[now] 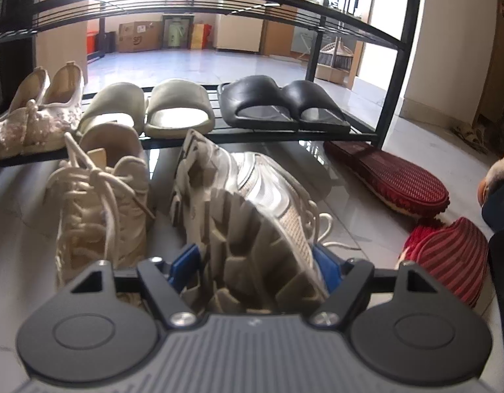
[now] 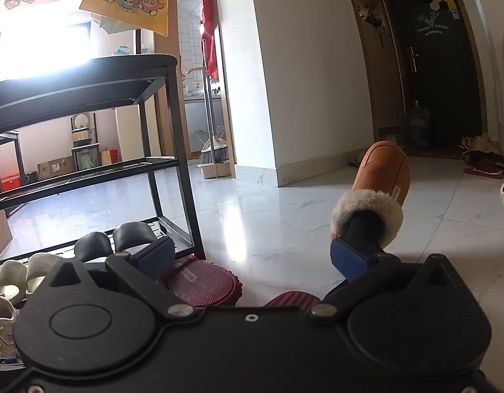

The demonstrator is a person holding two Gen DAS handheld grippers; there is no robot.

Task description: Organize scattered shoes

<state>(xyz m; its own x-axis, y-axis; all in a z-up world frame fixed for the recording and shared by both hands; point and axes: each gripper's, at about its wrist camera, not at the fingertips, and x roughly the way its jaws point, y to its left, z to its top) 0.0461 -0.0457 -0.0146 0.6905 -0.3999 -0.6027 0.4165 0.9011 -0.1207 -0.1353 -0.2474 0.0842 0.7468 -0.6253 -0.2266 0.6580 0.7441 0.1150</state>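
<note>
left claw (image 1: 252,262) is clamped on a grey-white sneaker (image 1: 248,216), its blue pads (image 1: 183,265) pressing either side of the shoe, which is turned on its side so the chunky tread faces the camera and the toe points toward the shoe rack (image 1: 389,91). just left of it a cream laced sneaker (image 1: 101,203) stands upright on the pale tiled floor (image 1: 399,137). on the rack's lowest shelf sit a pair of pink embroidered flats (image 1: 32,114), a pair of beige slides (image 1: 147,108) and a pair of black slides (image 1: 281,104), side by side. two red slippers (image 1: 393,177) lie on the floor to the right, the farther one sole-up by the rack's leg. right claw (image 2: 252,258) has its jaws wide apart, yet a tan fur-trimmed slipper (image 2: 383,177) hangs from its right finger (image 2: 350,258), which is pushed into the furry opening, held above the floor right of the rack.
</note>
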